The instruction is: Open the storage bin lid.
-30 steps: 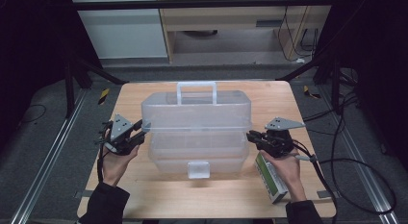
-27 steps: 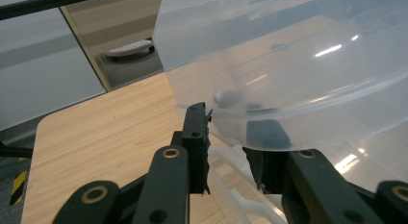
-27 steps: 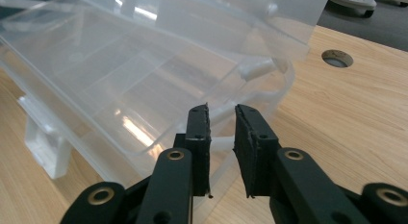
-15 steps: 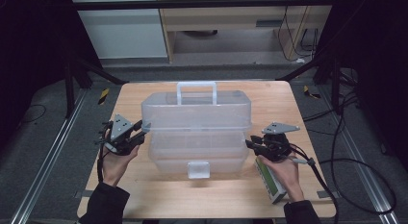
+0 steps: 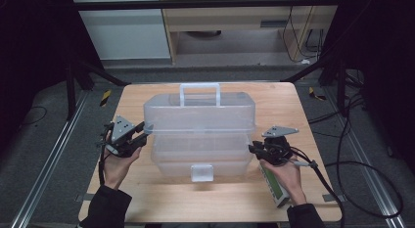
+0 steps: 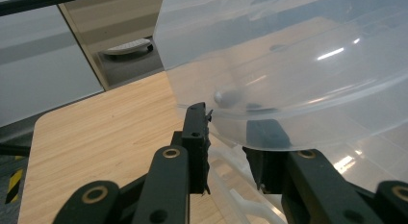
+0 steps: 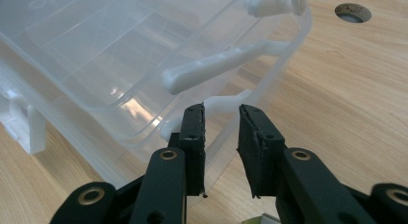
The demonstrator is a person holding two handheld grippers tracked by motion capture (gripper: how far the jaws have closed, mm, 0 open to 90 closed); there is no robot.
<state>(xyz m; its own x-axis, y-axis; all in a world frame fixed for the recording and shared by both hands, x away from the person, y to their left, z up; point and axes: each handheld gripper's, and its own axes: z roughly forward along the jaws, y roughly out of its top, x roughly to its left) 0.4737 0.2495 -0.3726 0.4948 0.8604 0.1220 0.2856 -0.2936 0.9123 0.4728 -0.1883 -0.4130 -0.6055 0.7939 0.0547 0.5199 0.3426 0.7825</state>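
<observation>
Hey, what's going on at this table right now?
A person is working on a clear plastic box on a wooden table, one gripper at each end. The left gripper has its fingers around the edge of the box's raised upper tier. The right gripper sits at the box's other end beside a white hinge arm; its jaws have just been closing a little, with nothing clearly pinched between them.

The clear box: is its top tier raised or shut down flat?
Raised: the top tier sits above and behind the base.
</observation>
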